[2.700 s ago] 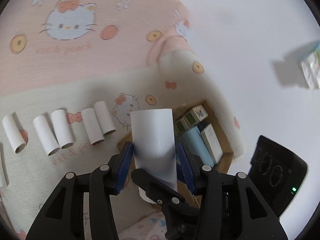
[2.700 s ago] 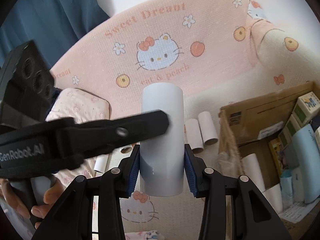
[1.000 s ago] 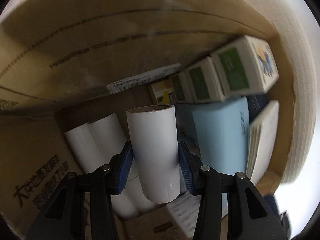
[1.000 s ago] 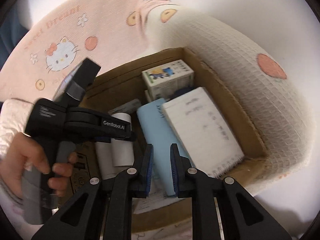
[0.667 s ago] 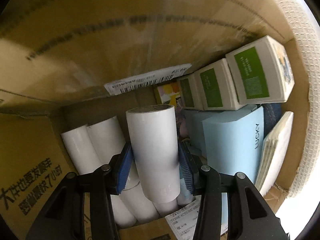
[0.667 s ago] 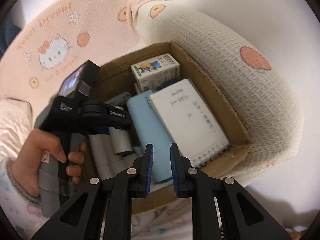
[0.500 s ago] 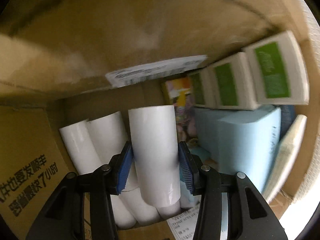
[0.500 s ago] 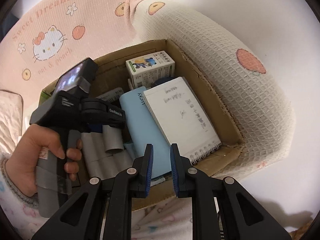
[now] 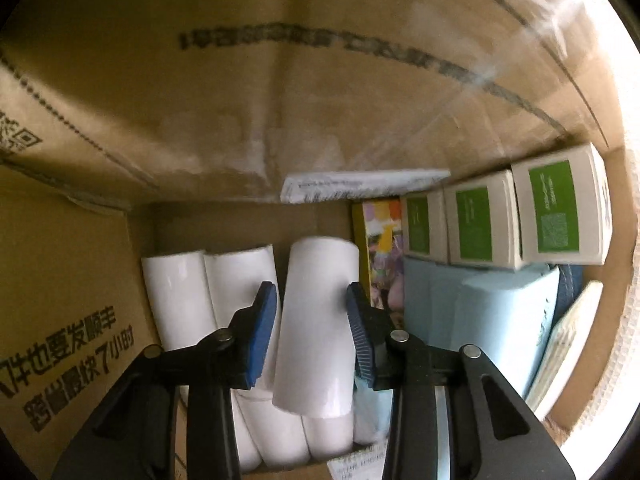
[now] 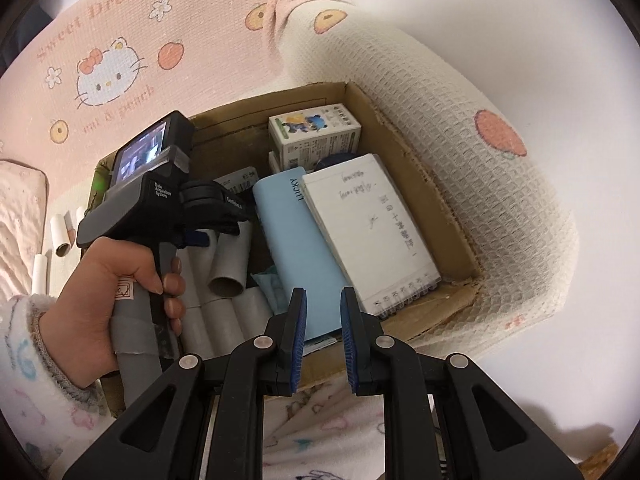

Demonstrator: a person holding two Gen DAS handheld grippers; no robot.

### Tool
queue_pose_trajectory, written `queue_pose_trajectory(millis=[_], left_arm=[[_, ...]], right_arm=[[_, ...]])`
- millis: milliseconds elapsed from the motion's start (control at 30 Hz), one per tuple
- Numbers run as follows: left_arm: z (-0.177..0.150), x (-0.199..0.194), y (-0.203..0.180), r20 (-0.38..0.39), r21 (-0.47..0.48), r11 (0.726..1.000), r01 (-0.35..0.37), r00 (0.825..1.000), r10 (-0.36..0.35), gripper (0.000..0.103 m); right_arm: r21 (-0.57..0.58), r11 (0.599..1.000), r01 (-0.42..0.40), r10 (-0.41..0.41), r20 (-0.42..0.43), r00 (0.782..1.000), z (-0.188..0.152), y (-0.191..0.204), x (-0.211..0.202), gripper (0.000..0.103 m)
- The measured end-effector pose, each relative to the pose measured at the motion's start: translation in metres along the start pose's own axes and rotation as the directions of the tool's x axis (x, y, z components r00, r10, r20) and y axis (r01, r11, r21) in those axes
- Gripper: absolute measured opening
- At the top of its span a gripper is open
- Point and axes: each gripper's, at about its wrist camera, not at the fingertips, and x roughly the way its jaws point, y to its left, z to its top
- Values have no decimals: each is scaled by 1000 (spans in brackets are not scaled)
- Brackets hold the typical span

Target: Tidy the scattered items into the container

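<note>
Left gripper (image 9: 310,320), deep in the box (image 9: 280,100): its jaws have just been closing, yet the tube (image 9: 316,332) between them looks free, with a gap at the left pad. It tilts onto the tubes already stacked (image 9: 180,300). Half a second ago the pads clamped it, so this one counts as delivered.

Right view: the right gripper (image 10: 323,320) hangs shut and empty over the box's near rim, as before. More tubes (image 10: 60,232) lie on the bed, so the job isn't finished.
</note>
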Motion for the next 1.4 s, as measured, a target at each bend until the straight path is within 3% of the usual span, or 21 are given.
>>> queue_pose_trajectory(millis=[67,233,267,333,500,600,700,767,867,933,1000,1233,1400], left_arm=[[-1,-9,-4,-8,38,999,14,1000,-14,40],[-4,-58,-12,55,184,982,52,996,-64,38],[-5,-66,-12,56,210,975,71,995,-85,34],[-4,-81,-10,47,256,962,99,992,-115,9],[-8,-107,1,44,313,939,139,986,-160,7],[-3,-106,-3,32,351,922,162,982,-185,6],[3,-106,7,12,384,897,219,970,-242,6],[1,-105,9,20,412,881,232,964,-263,6],[1,-111,14,15,430,867,251,958,-285,8],[4,-121,21,13,429,861,273,951,-308,22],[6,-131,26,16,446,844,298,940,-341,32],[14,-143,37,15,471,811,347,916,-401,34],[21,-141,42,0,463,828,317,934,-357,34]], right_arm=[[18,999,-44,44,-12,999,1,0,4,14],[38,995,-88,90,-54,994,8,8,12,14],[34,994,-100,102,-58,993,9,11,14,14],[34,988,-148,150,-78,986,13,17,19,14],[67,960,-272,279,-148,949,24,39,38,14],[77,955,-287,296,-195,935,32,53,53,14],[62,966,-249,257,-241,936,37,68,68,15],[78,965,-252,263,-281,923,40,75,80,18],[113,960,-256,280,-336,900,45,80,99,34],[126,965,-229,259,-353,899,49,82,108,48],[125,971,-202,234,-369,900,54,83,117,49],[92,982,-167,191,-449,873,68,95,148,49],[35,986,-165,160,-497,853,70,102,166,47]])
